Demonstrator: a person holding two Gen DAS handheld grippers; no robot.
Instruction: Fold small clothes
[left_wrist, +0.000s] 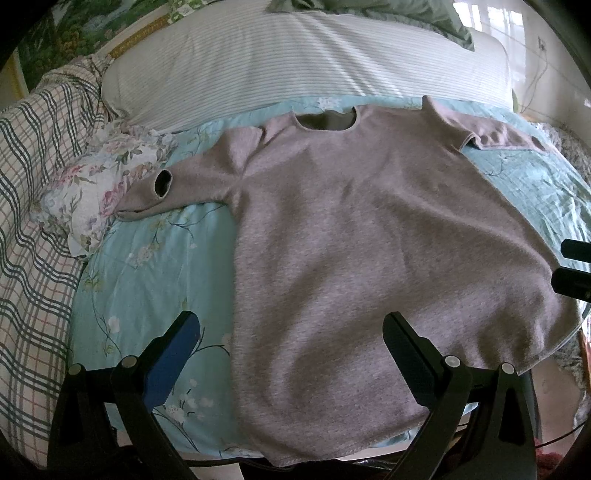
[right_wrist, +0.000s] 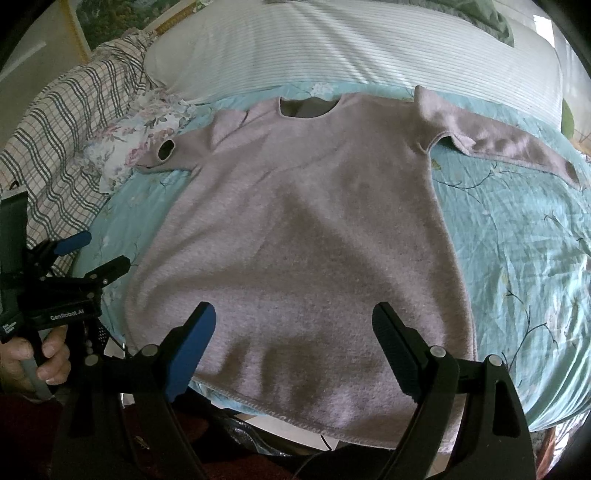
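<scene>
Jaws wide apart above flat pinkish-grey sweater (right_wrist: 295, 229)

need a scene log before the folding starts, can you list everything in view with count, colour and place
sweater: 1, pinkish grey, spread flat on the bed, neck hole at the far end
bedspread: 1, light blue floral, under the sweater
striped pillow: 1, white with thin stripes, beyond the neck hole
floral pillow: 1, white and pink, under the left sleeve's cuff
plaid blanket: 1, cream with dark checks, far left
left gripper: 1, black and blue, open above the hem
right gripper: 1, black and blue, open above the hem
hand: 1, holding the left gripper's handle
</scene>
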